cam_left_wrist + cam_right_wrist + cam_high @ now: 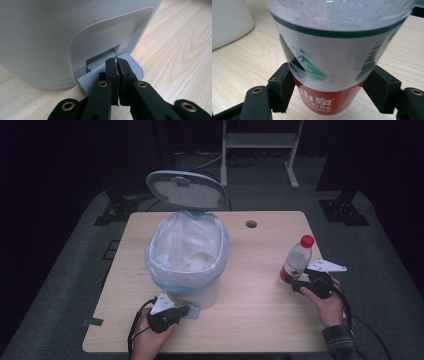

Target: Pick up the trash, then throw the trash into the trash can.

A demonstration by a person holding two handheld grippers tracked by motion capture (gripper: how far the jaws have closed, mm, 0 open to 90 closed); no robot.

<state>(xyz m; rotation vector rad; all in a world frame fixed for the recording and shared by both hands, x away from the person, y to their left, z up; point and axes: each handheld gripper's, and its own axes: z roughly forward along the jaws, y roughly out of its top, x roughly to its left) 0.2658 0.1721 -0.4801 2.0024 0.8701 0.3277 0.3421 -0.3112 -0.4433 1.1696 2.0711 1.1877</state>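
Fingers [283, 90] of the right gripper [298, 282], blocky black, clamp the clear ridged plastic bottle [296, 259] at its red label; it stands upright at the right of the pale woodgrain counter [260, 310]. The left gripper [117, 68], fingers pressed together, bears on the ribbed grey pedal [135, 65] of the smooth white rounded bin [187, 252], lid [186, 190] raised, crinkly bag-lined.

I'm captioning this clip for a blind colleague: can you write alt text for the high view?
A white pedal bin with its lid raised stands on a wooden table; the left gripper presses its pedal. The right gripper clamps an upright red-capped bottle.
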